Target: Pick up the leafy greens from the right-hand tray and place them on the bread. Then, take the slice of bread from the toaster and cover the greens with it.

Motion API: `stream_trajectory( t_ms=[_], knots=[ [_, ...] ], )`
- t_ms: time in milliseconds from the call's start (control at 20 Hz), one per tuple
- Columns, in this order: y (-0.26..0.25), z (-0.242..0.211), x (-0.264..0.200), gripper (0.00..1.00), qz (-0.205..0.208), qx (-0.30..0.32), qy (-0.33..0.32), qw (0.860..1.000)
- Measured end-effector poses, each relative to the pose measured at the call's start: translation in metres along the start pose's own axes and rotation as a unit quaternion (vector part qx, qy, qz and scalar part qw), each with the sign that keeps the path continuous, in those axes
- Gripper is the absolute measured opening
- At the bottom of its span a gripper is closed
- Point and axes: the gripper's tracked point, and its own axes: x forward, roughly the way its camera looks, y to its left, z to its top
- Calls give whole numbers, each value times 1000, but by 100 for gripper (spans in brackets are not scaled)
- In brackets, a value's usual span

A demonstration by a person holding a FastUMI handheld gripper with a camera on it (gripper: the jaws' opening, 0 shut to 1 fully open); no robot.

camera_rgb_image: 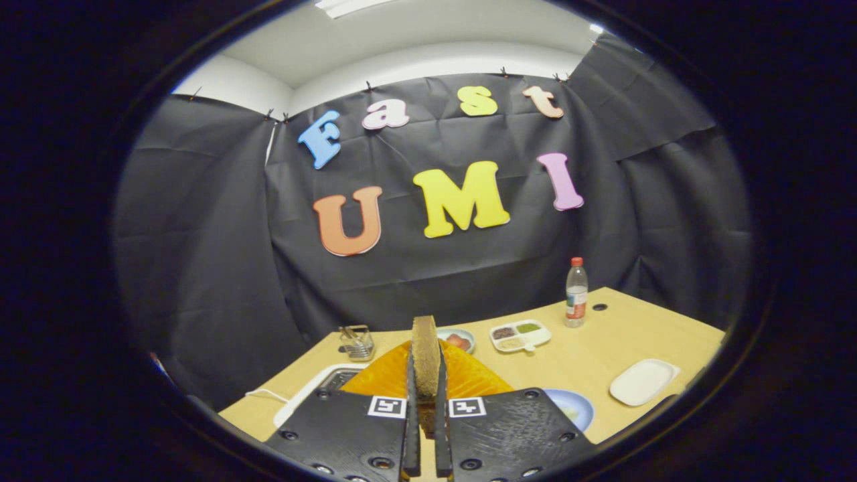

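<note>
My gripper [425,378] is shut on a slice of brown bread [425,348], which stands upright and edge-on between the two fingers, lifted above the table. Below and beyond the fingers lies an orange ribbed plate [472,378]; whatever is on it is hidden by the bread and the fingers. Just left of the fingers sits the white toaster [321,385], its dark slots facing up. A blue plate [572,407] with something pale on it lies just right of the fingers. A white tray [644,381] lies further right, near the table's edge.
On the wooden table [602,348] beyond the orange plate are a small metal rack [357,343], a bowl of red pieces [459,340] and a white compartment dish [520,335]. A clear bottle with a red cap [576,292] stands at the back right.
</note>
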Motion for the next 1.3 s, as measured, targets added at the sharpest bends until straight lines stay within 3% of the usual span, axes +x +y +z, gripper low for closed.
stream_trajectory(
  t_ms=[250,500,1000,1300],
  knots=[
    [-47,-40,13,8,-25,24,33,999],
    [-65,-81,26,8,-22,52,60,997],
    [-108,-117,33,8,-22,137,96,986],
    [-135,-143,33,26,-36,134,136,981]
  ],
)
